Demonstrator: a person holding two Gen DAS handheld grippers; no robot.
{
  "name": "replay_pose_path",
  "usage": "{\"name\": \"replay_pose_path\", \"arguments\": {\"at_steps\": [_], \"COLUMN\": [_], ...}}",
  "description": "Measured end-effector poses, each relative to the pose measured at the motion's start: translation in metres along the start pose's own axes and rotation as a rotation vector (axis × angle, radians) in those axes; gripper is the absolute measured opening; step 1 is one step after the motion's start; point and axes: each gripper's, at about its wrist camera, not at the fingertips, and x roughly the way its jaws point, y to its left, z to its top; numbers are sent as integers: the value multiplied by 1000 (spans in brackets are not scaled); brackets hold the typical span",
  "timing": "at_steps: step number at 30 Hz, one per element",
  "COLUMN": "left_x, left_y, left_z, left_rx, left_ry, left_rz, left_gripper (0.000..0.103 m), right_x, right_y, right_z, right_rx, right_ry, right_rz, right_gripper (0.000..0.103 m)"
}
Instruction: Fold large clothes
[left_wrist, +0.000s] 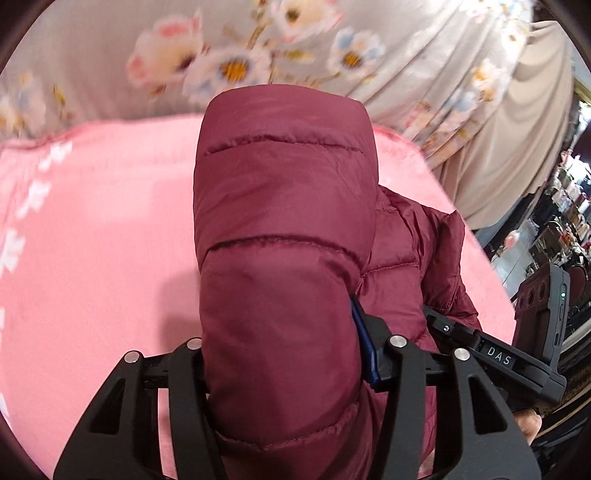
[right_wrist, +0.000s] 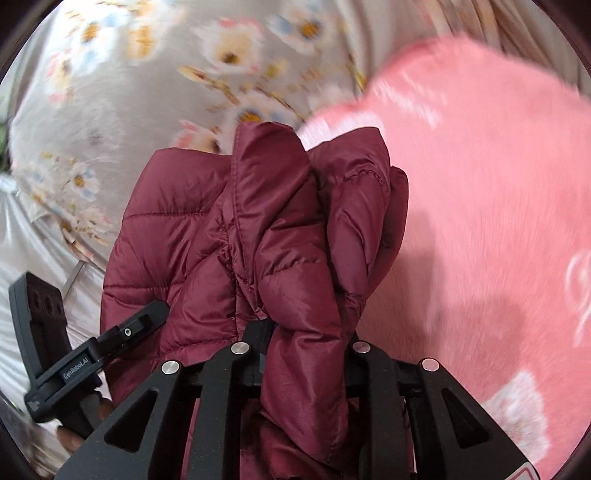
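Note:
A maroon quilted puffer jacket (left_wrist: 284, 229) is held up over a pink fleece blanket (left_wrist: 92, 240). My left gripper (left_wrist: 284, 354) is shut on a smooth padded fold of the jacket, which hides its fingertips. In the right wrist view the jacket (right_wrist: 266, 236) bunches in thick folds, and my right gripper (right_wrist: 306, 354) is shut on them. The right gripper shows at the right of the left wrist view (left_wrist: 495, 354), close beside the left one. The left gripper shows at the lower left of the right wrist view (right_wrist: 92, 354).
The pink blanket (right_wrist: 480, 221) lies on a grey floral bedsheet (left_wrist: 258, 44), (right_wrist: 147, 74). A beige cloth (left_wrist: 517, 147) hangs at the right. Cluttered shelves (left_wrist: 565, 221) stand at the far right, beyond the bed edge.

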Motion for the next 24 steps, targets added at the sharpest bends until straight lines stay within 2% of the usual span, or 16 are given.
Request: {"name": "replay_pose_path", "arguments": {"at_steps": [7,13,18,24], "left_x": [-70,-139,-198,-262], "left_y": [-19,-37,-37,-20], "left_z": [24,41,49,50], "left_rx": [78,170,240,295], "left_ry": [-189,-400,-587,-766], "left_rz": [-54,-70,-80,-85], "left_gripper": [51,51,51,53], "right_x": [-69,-115,-145,-167], "right_y": [74,129,175,228], "right_z": [27,42,51,55], "right_rx": [-190,-320,-419,-529], "right_ry": [-224,-388,-493,-581], "right_rz": [63,151,225,307], "right_gripper": [20,20,20,20]}}
